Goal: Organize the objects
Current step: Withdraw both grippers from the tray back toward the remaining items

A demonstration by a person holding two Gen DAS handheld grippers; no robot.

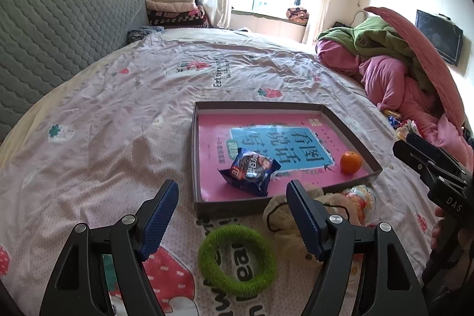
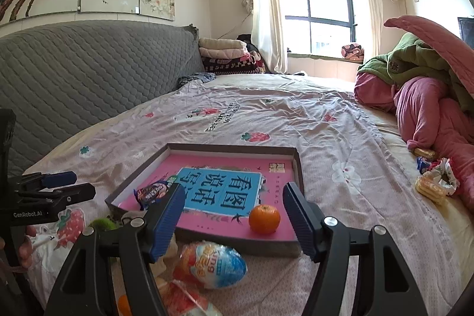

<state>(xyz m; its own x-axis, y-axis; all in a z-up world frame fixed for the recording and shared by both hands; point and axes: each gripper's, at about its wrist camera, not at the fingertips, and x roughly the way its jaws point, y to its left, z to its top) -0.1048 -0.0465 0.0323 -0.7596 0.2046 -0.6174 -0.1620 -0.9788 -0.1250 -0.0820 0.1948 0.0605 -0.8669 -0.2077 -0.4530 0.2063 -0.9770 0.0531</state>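
Note:
A shallow cardboard tray lined with a pink book lies on the bed. Inside it rest a blue snack packet and an orange. My left gripper stands open above a green fuzzy ring just short of the tray's near wall. My right gripper is open too, with nothing between its fingers, over the tray's near edge. Below it lies an egg-shaped toy packet. A beige drawstring pouch sits beside the ring.
A grey quilted headboard runs along the left. Pink and green bedding is piled at the right. Small wrapped snacks lie near that pile. An orange-and-clear plastic bag sits under my right gripper.

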